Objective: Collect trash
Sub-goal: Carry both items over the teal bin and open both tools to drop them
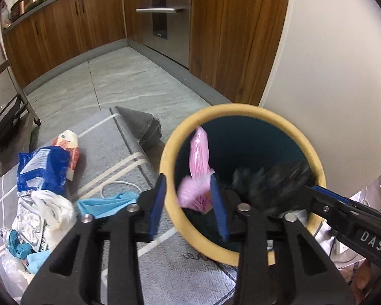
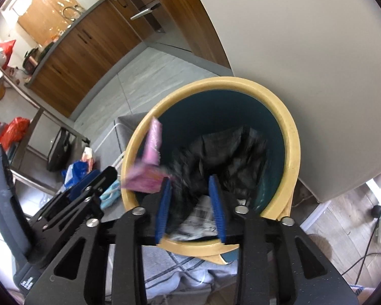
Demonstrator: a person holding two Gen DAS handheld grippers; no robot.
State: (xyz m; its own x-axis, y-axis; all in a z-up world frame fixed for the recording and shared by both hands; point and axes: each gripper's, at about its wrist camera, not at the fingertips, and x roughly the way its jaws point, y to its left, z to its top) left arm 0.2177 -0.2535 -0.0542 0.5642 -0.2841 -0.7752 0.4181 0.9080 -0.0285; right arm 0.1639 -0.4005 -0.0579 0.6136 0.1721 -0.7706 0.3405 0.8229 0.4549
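While both grippers hang over the bin, the scene reads so:
Bin (image 1: 241, 109): round, cream rim, teal inside, standing on a grey rug (image 1: 129, 152) beside a white wall.
Left gripper (image 1: 189, 185): jaws apart over the bin's near rim, with a pink wrapper (image 1: 199, 152) between the blue pads; whether they touch it I cannot tell, as it is blurred.
Pink wrapper: inside the bin, against its left inner wall.
Right gripper (image 2: 189, 185): jaws apart over the bin's mouth, black bag (image 2: 223, 152) between and beyond them, blurred; no grip can be told.
Black bag: crumpled inside the bin, right of the pink wrapper, over a bit of white printed paper (image 2: 200, 218).
Loose trash: on the rug left of the bin lie a blue packet (image 1: 43, 167), a light blue mask (image 1: 106, 203), a white bag (image 1: 56, 208) and a red-and-white pack (image 1: 69, 145).
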